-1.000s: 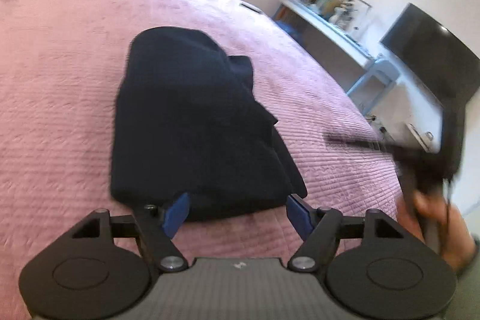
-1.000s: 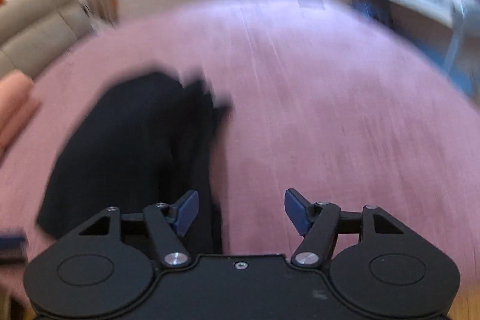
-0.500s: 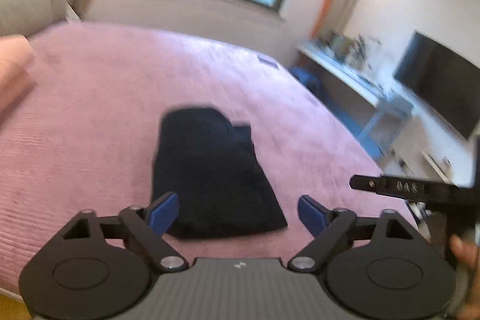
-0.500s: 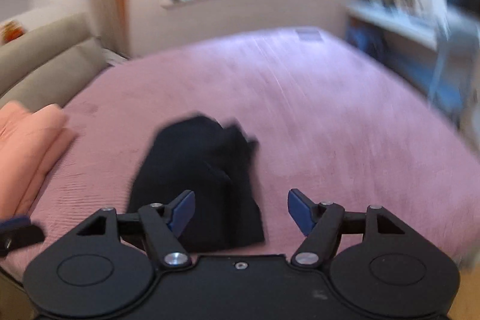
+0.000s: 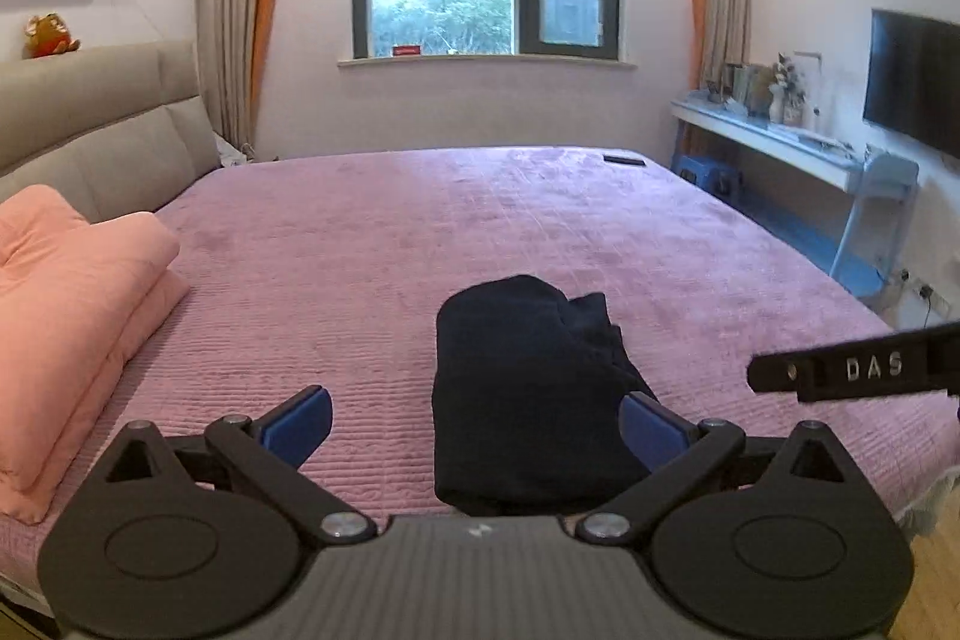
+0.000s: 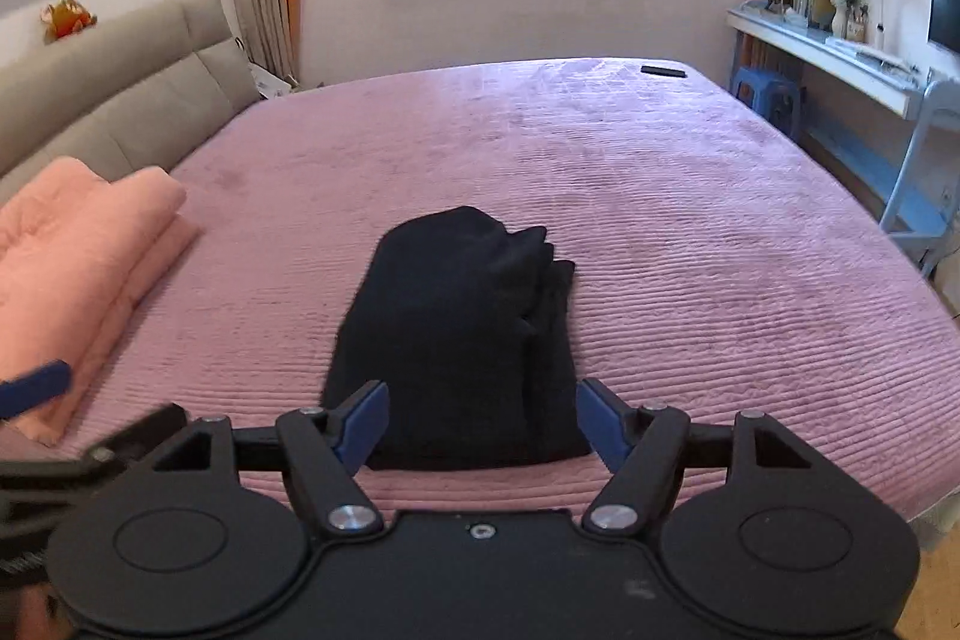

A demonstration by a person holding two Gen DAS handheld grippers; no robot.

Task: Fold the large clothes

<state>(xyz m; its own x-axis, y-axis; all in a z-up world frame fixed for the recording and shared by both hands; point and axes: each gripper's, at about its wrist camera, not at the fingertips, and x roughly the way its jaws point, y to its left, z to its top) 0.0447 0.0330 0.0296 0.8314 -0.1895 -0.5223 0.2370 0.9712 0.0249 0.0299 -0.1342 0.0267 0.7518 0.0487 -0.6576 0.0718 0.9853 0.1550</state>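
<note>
A dark navy garment point(image 5: 528, 388) lies folded in a compact bundle on the pink bedspread point(image 5: 420, 244), near the bed's front edge. It also shows in the right wrist view point(image 6: 462, 334). My left gripper point(image 5: 477, 427) is open and empty, held back from the bed with the bundle ahead and slightly right. My right gripper point(image 6: 483, 424) is open and empty, pulled back in front of the bundle. Part of the right gripper point(image 5: 852, 370) shows at the right of the left wrist view.
A folded salmon-pink blanket point(image 5: 66, 304) lies at the bed's left by the grey headboard point(image 5: 90, 130). A small dark remote point(image 6: 663, 71) lies at the far right corner. A desk point(image 5: 780, 142), blue stool point(image 6: 765, 91) and TV point(image 5: 912, 88) stand right of the bed.
Both grippers have pulled back and up from the folded garment, so the whole bed and room come into view. The bundle stays put on the bedspread.
</note>
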